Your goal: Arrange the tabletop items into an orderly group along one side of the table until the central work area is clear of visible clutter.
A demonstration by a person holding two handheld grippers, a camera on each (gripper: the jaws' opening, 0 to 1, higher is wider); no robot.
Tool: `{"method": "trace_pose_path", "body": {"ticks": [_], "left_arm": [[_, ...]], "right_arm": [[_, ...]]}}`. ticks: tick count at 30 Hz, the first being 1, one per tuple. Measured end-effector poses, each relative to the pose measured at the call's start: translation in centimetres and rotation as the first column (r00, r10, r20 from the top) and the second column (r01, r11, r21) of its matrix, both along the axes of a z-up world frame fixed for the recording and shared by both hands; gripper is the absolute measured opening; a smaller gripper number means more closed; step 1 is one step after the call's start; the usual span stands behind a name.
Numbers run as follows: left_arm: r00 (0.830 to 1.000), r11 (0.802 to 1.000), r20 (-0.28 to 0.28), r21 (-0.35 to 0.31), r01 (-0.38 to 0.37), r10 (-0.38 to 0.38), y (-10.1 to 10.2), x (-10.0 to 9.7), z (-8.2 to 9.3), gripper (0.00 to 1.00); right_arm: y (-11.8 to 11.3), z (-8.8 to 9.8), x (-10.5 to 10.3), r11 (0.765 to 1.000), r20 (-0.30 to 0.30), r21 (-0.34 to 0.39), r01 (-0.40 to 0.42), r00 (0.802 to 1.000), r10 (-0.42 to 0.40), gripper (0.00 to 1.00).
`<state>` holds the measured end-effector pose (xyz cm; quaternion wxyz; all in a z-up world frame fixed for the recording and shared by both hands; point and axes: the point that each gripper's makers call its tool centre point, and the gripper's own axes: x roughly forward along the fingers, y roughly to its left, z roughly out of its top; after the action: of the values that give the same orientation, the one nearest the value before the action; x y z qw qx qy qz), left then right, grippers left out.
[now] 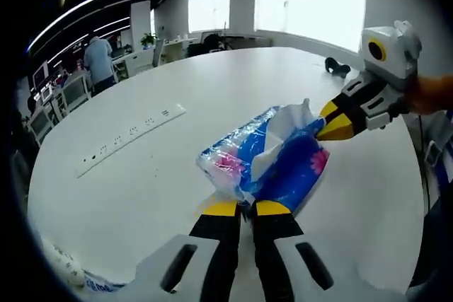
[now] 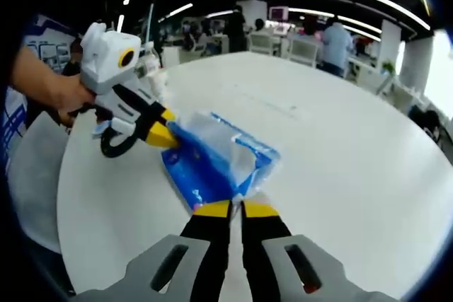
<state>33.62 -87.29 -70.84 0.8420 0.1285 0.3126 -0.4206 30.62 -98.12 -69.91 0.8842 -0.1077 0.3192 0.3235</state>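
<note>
White round table [image 1: 141, 175], wide and mostly bare. Mid-table, soft blue plastic tissue pack [image 1: 272, 157]: likely light, crinkly, slippery; best pinched at end seams. Left gripper [image 1: 245, 208] and right gripper [image 2: 236, 209] clenched on opposite ends.

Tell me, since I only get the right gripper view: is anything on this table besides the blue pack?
Observer: Yes. The left gripper view shows a small dark thing near the table's far edge.
Visitor: Anything set into the table?
Observer: A long white socket strip lies flat on top.
Visitor: Is the pack all blue?
Observer: No. The pack has a pink patch near the left tongs.
</note>
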Motion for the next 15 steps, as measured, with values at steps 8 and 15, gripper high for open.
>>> {"method": "trace_pose_path", "body": {"ticks": [8, 15], "left_arm": [[1.0, 1.0, -0.006, 0.002, 0.001, -0.001, -0.4, 1.0, -0.8, 0.03], [1.0, 1.0, -0.012, 0.021, 0.004, -0.004, -0.3, 1.4, -1.6, 0.04]], "right_arm": [[-0.6, -1.2, 0.8, 1.0, -0.015, -0.001, 0.025, 1.0, -0.025, 0.02], [-0.5, -1.9, 1.3, 0.999, -0.018, -0.009, 0.034, 0.999, -0.034, 0.02]]}}
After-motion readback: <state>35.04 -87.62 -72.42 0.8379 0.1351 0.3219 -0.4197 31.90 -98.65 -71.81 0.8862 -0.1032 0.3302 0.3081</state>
